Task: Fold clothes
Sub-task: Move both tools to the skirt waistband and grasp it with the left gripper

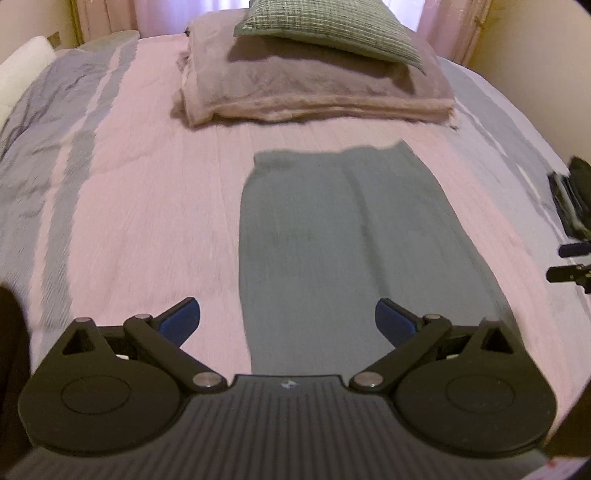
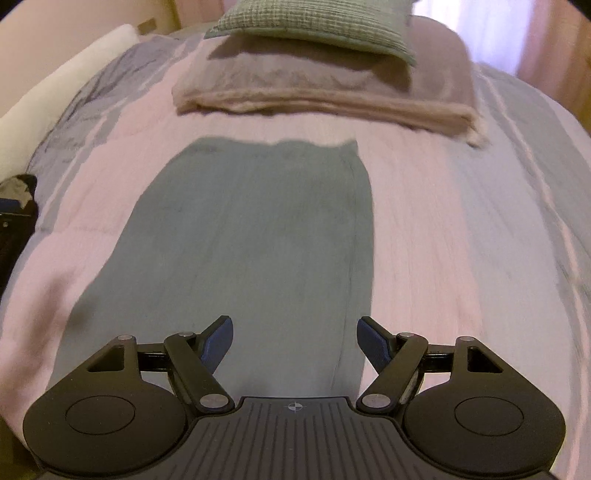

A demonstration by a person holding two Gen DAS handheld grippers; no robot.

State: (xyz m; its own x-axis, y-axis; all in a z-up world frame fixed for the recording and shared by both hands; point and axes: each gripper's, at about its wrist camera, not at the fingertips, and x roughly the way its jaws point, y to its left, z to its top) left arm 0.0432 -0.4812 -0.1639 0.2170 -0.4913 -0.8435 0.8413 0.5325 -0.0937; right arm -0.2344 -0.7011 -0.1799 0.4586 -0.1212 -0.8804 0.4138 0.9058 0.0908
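Observation:
A grey-green garment (image 1: pixel 332 236) lies flat and lengthwise on the pink bedspread (image 1: pixel 147 206), running from my grippers toward the head of the bed. My left gripper (image 1: pixel 288 319) hovers open over the garment's near left edge, nothing between its blue pads (image 1: pixel 183 321). In the right wrist view the same garment (image 2: pixel 251 240) fills the middle, and my right gripper (image 2: pixel 294 339) stands open above its near right edge, also empty. The right gripper shows at the right border of the left wrist view (image 1: pixel 570 221), and the left one at the left border of the right wrist view (image 2: pixel 14 221).
A folded mauve blanket (image 1: pixel 314 88) with a green checked pillow (image 1: pixel 332 29) on top lies at the head of the bed. Grey stripes run down both sides of the bedspread. A white cushion (image 2: pixel 66 81) lies along the left edge, and curtains hang behind.

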